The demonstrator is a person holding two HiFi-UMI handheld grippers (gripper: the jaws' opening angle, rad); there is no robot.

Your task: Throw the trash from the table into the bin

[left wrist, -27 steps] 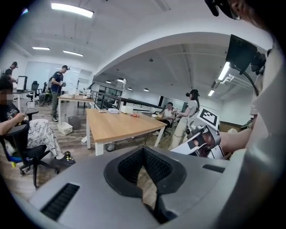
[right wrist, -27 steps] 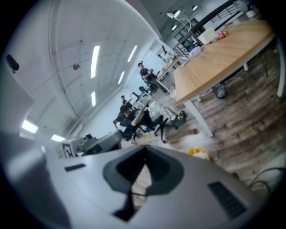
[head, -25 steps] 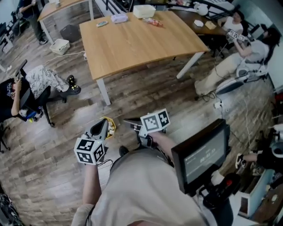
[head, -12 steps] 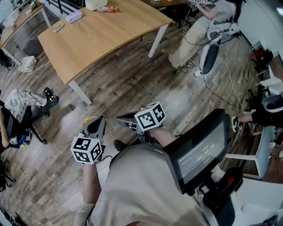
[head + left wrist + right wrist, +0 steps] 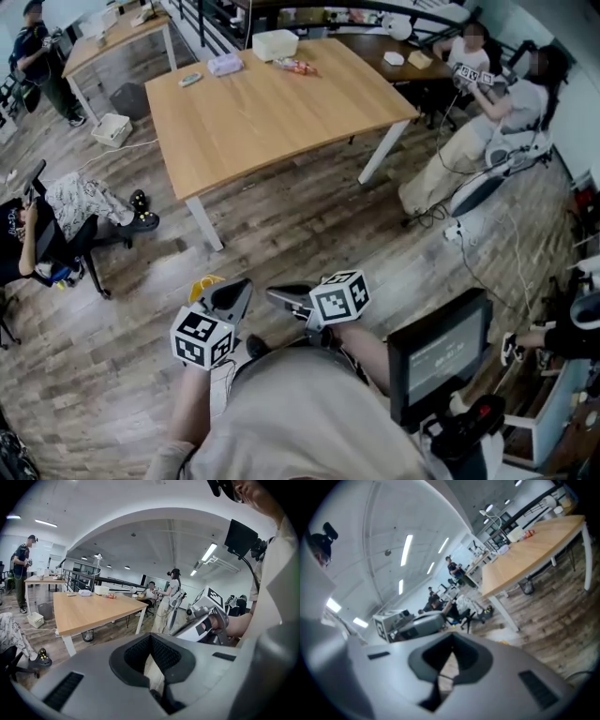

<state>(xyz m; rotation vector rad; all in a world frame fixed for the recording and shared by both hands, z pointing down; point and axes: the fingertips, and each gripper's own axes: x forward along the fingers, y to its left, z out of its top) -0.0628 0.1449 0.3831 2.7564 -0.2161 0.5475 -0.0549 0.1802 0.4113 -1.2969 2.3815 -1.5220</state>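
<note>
Open office: wooden tables [image 5: 272, 112], swivel chairs [image 5: 70, 253].

The head view is swinging back, so the tabletop [image 5: 272, 103] is sitting nearer the middle of the frame again. The left gripper [image 5: 238, 291] and right gripper [image 5: 275, 296] are drifting lower in that view, their tips drawing slightly closer.

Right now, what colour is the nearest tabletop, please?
The tabletop is light wood; clearest in head view.
</note>
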